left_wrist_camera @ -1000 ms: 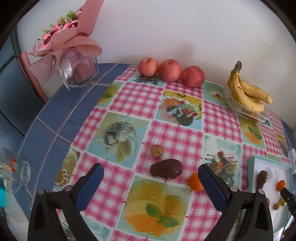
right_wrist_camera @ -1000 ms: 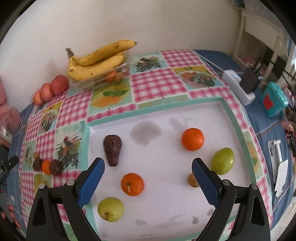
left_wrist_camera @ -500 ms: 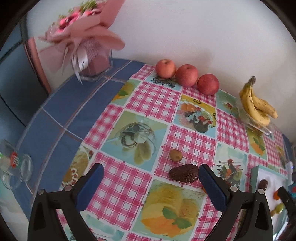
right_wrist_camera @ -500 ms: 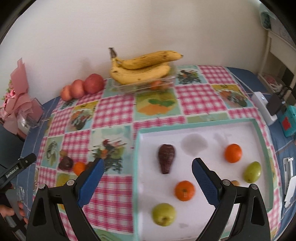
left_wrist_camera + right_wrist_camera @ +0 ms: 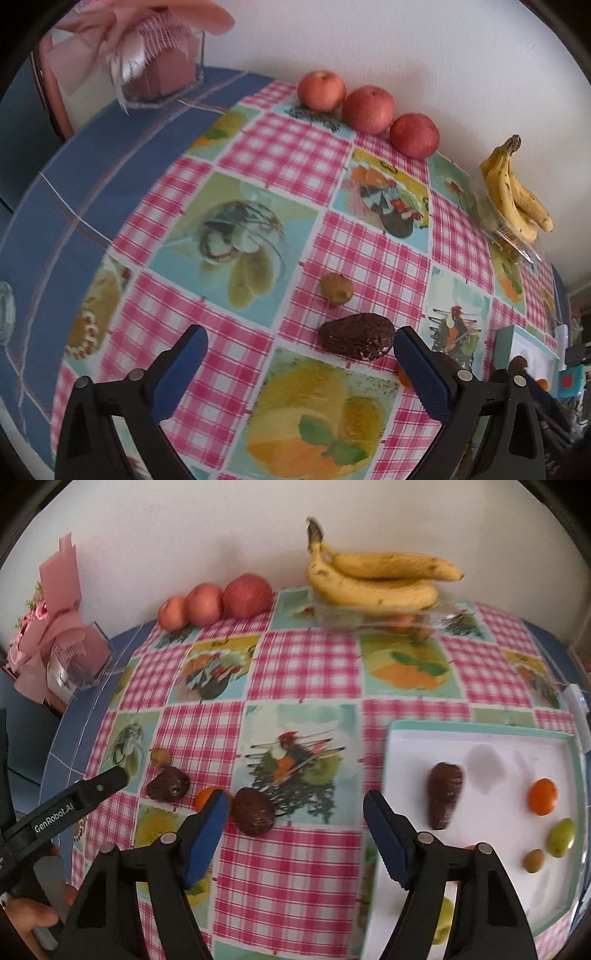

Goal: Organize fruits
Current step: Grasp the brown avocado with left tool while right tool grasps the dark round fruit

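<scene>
My left gripper (image 5: 295, 363) is open and empty above the checked tablecloth. A dark avocado (image 5: 356, 336) lies just ahead toward its right finger, with a small brown kiwi (image 5: 335, 288) beyond it. My right gripper (image 5: 293, 821) is open and empty. A second dark avocado (image 5: 253, 811) lies just inside its left finger, with an orange (image 5: 204, 798) partly hidden behind that finger. The white tray (image 5: 480, 738) at right holds an avocado (image 5: 444, 788), an orange (image 5: 542, 796), a green fruit (image 5: 560, 837) and a kiwi (image 5: 534, 860).
Three red apples (image 5: 218, 600) and a banana bunch (image 5: 373, 579) on a clear box sit along the back wall. A pink bouquet in a clear holder (image 5: 62, 635) stands at the far left. The left gripper's arm (image 5: 70, 805) shows at the right view's left edge.
My right gripper has swung left off the tray to over the loose avocado and orange on the cloth. My left gripper has moved left and closer to the avocado and kiwi.
</scene>
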Tool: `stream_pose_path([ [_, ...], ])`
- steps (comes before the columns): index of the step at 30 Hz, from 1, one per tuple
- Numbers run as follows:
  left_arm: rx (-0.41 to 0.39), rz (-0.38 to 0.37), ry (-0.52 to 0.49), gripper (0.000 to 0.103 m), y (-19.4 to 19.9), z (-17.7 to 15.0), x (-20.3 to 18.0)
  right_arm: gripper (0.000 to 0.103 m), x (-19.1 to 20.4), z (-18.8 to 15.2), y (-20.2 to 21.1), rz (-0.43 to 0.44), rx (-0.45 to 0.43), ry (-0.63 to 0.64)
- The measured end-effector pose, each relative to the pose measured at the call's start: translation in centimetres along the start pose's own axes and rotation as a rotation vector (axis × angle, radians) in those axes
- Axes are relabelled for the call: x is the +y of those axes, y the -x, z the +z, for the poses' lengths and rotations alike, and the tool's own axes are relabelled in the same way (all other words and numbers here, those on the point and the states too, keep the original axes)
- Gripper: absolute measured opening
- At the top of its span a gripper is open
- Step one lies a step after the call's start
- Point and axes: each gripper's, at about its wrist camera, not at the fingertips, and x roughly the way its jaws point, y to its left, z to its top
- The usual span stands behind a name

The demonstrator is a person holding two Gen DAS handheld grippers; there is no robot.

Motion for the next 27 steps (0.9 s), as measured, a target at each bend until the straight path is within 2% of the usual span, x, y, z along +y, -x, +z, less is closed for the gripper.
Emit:
stream_pose_path([
  [2,0.012,-0.009,0.006,0.101,-0.5,0.0,-0.1,0.073,0.3,-0.1,-0.7,0.006,0.019,0.005],
  [7,0.035,-0.028,0.017,0.101,-1.4,0.1,-0.5,0.072,0.6,-0.3,-2.4,0.019,0.058,0.002],
  [16,0.076,-0.066,0.036,0.098,-3.0,-0.1,-0.8,0.067,1.9,-0.5,-3.3,0.044,0.079,0.042],
  [18,0.079,-0.072,0.035,0.097,-3.1,-0.2,-0.9,0.063,2.0,-0.6,-3.5,0.045,0.085,0.048],
  [20,0.079,-0.078,0.028,0.093,-3.1,-0.2,-1.1,0.06,2.2,-0.7,-3.9,0.05,0.094,0.053],
  [24,0.093,-0.108,0.024,0.091,-3.3,-0.3,-1.7,0.057,2.2,-0.9,-4.2,0.062,0.104,0.048],
  [26,0.099,-0.121,0.022,0.081,-3.4,-0.3,-1.9,0.052,2.3,-1.0,-4.3,0.07,0.107,0.047],
  [27,0.101,-0.122,0.023,0.08,-3.5,-0.4,-2.0,0.051,2.3,-1.0,-4.4,0.072,0.109,0.045],
])
